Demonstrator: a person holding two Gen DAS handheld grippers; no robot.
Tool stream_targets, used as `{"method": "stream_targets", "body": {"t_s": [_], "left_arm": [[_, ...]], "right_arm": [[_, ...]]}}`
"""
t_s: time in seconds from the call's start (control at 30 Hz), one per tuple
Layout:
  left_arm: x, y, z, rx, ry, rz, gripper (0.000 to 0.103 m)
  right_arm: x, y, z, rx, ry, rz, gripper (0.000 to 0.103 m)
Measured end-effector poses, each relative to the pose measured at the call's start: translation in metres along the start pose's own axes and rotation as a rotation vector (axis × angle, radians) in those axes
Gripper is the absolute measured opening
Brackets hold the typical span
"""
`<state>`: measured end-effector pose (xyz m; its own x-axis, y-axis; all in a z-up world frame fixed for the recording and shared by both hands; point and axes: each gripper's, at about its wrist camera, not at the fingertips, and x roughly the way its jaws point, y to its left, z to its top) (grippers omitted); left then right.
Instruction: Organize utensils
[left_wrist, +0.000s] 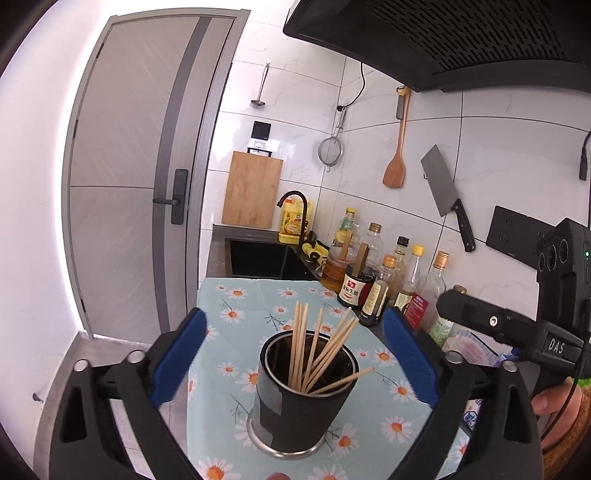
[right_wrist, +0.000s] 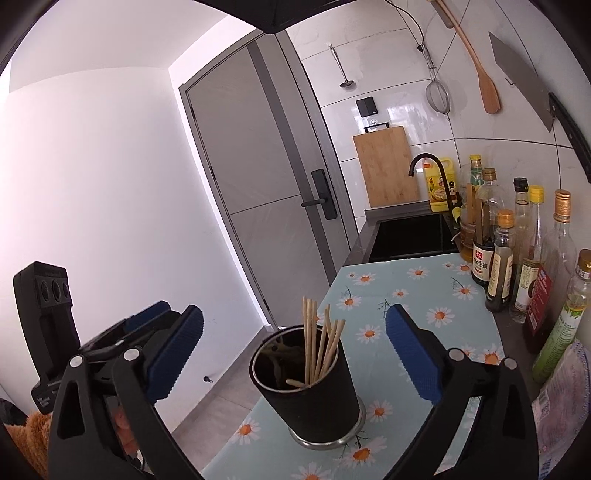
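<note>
Both views are bright and evenly lit. The white wall (right_wrist: 92, 192) beside the door (left_wrist: 136, 177) is blown out. Tiles (left_wrist: 498, 155) show soft glare. Shadows are faint. Fisheye bending curves the door frame, and dark vignetting fills the corners. Focus is sharp at centre.

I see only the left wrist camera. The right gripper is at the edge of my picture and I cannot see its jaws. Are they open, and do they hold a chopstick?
Observer: They are open. The right gripper has nothing between its pads.
Operator: Where does it point?
Observer: At the black holder. In the right wrist view the holder appears ahead, centred between the jaws and touching neither.
Operator: What is near its right side?
Observer: A green-labelled bottle stands just beyond the right jaw, by the wall.
</note>
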<state>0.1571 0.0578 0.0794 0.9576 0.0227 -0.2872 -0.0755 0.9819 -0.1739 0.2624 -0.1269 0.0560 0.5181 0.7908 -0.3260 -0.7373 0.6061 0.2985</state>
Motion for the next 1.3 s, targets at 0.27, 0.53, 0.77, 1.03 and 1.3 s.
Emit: {"method": "stream_targets", "body": {"t_s": [0.27, 0.53, 0.77, 1.03, 1.3], "left_arm": [[-0.037, -0.018, -0.020, 0.029, 0.034, 0.007, 0.097], [-0.059, -0.043, -0.047, 0.059, 0.113, 0.028, 0.097], [-0.071, -0.061, -0.066, 0.055, 0.185, 0.016, 0.097], [-0.086, -0.074, -0.088, 0.049, 0.258, 0.000, 0.097], [-0.100, -0.080, -0.099, 0.035, 0.287, 0.018, 0.097]], "right_arm": [[-0.045, 0.012, -0.032, -0.092, 0.064, -0.019, 0.098], [-0.088, 0.021, -0.057, -0.109, 0.085, -0.009, 0.098], [-0.106, 0.015, -0.085, -0.089, 0.145, -0.032, 0.098], [-0.130, 0.012, -0.097, -0.046, 0.162, -0.042, 0.098], [-0.144, 0.023, -0.101, -0.097, 0.205, -0.048, 0.098]]}}
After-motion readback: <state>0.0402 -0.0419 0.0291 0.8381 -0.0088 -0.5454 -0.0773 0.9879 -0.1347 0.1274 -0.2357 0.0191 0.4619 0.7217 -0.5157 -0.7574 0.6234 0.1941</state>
